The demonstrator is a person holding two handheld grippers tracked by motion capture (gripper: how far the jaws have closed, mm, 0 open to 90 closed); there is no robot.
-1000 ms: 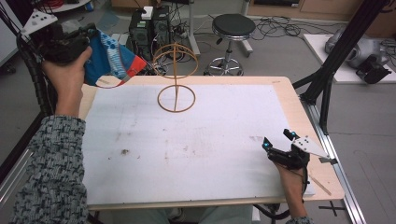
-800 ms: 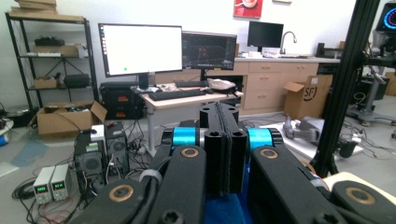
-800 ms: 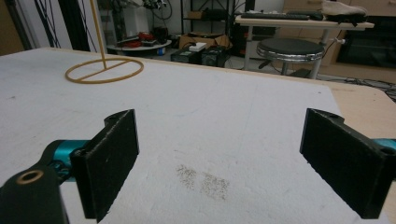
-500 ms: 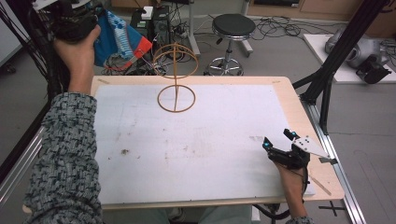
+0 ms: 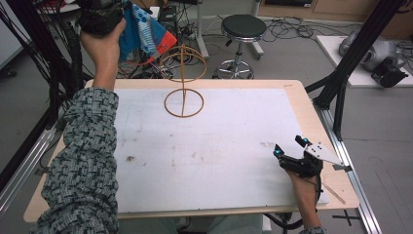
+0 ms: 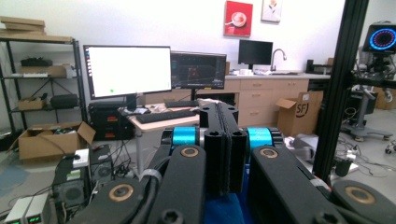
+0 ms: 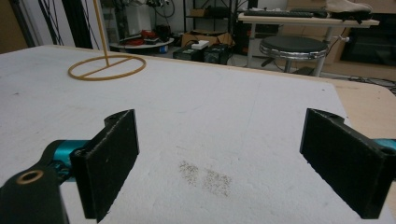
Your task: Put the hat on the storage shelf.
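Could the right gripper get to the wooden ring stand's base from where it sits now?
Probably yes. The right gripper rests open at the table's near right edge, and bare white surface lies between it and the wooden ring stand; nothing blocks the path, though it's a long reach.

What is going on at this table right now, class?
A person holds a gripper in each hand. The left gripper is raised high beyond the table's far left corner, jaws shut on a blue, white and orange cloth that hangs near the wooden ring stand. The right gripper rests at the near right of the white table, jaws open, holding nothing.
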